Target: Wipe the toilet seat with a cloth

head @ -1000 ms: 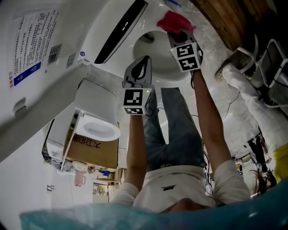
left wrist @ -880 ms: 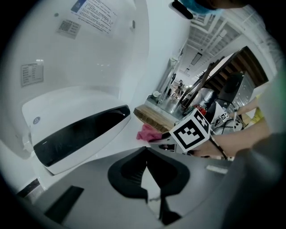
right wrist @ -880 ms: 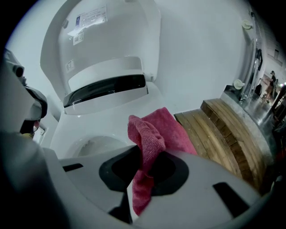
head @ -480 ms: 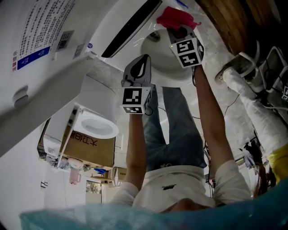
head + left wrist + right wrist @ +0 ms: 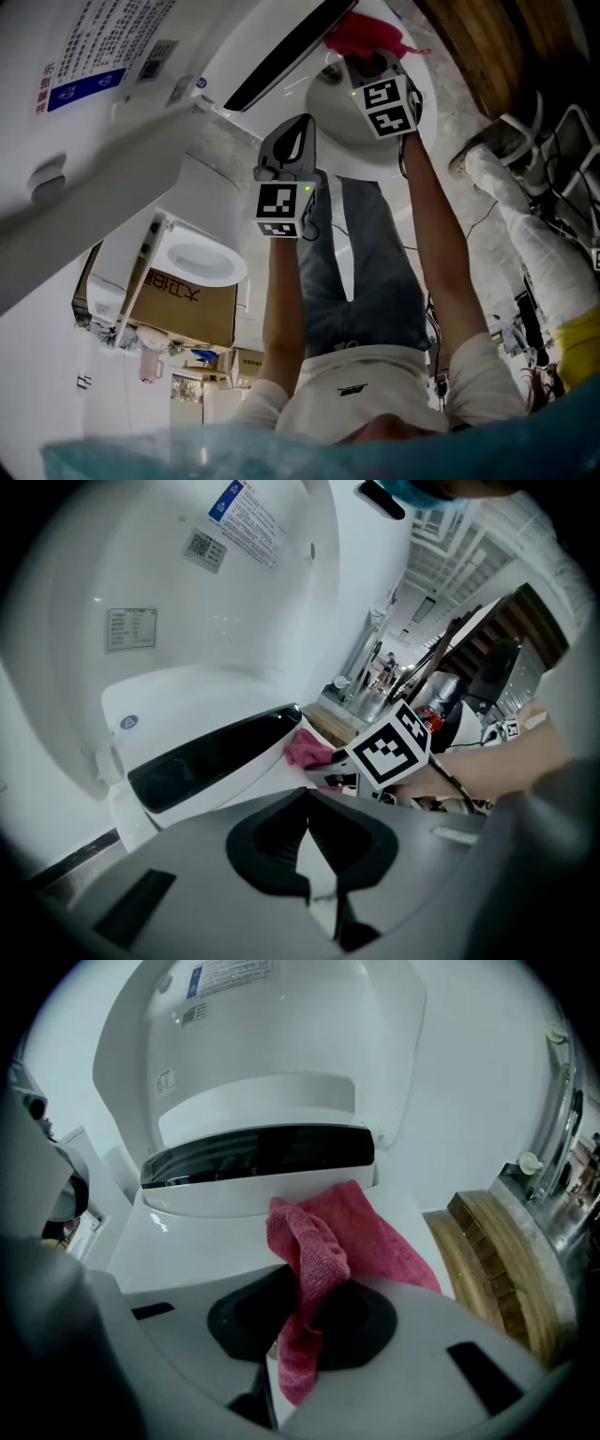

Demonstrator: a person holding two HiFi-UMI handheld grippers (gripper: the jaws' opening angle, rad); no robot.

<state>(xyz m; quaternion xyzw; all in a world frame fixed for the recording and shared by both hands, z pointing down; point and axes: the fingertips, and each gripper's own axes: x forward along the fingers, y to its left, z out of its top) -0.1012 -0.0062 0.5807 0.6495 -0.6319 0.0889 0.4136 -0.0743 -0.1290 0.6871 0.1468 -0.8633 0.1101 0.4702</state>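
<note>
My right gripper (image 5: 295, 1354) is shut on a red cloth (image 5: 328, 1241), which lies pressed on the white toilet seat (image 5: 197, 1251) just in front of a black strip (image 5: 262, 1152) under the raised lid (image 5: 272, 1026). In the head view the cloth (image 5: 361, 37) is at the top, ahead of the right gripper (image 5: 367, 61). My left gripper (image 5: 292, 131) hangs apart from the seat (image 5: 375, 155), lower and to the left. Its jaws are shut with nothing between them (image 5: 309, 860). The left gripper view also shows the cloth (image 5: 307, 749) beside the black strip (image 5: 216, 757).
A stepped wooden piece (image 5: 497, 1260) stands right of the toilet, with chrome pipework (image 5: 562, 1119) behind it. Another white toilet (image 5: 202, 262) sits on a cardboard box (image 5: 187, 305) to the left. Wrapped tubing (image 5: 525, 216) and cables lie at the right.
The right gripper has slid the cloth along the seat, closer to the end of the black strip. The left gripper has hardly moved. The head view has shifted.
</note>
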